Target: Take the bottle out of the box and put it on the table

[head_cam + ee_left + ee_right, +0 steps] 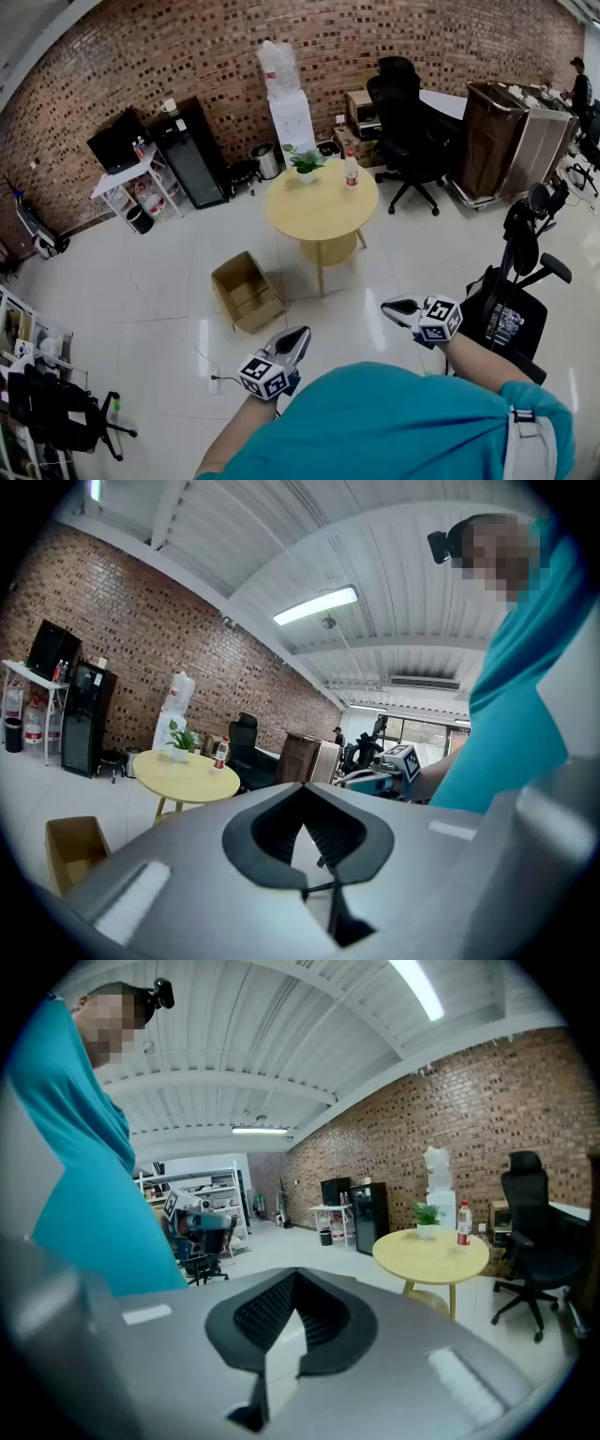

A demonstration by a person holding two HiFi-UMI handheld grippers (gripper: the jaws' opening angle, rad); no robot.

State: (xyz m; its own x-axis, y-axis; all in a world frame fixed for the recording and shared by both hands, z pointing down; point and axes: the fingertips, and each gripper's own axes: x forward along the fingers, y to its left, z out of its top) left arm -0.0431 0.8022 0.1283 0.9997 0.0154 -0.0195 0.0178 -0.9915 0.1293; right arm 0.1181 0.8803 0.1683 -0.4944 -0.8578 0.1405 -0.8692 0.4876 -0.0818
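Nearest, the two grippers, left gripper (298, 337) and right gripper (395, 307), both have jaws closed, with nothing between. Further, one open box (246, 292) stands on the floor (169, 309). Beyond, one round table (319, 212) carries one bottle (352, 170) near one plant (307, 162).

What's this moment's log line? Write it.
bottle: upright on table | box: open, on floor | left gripper: shut, empty | right gripper: shut, empty
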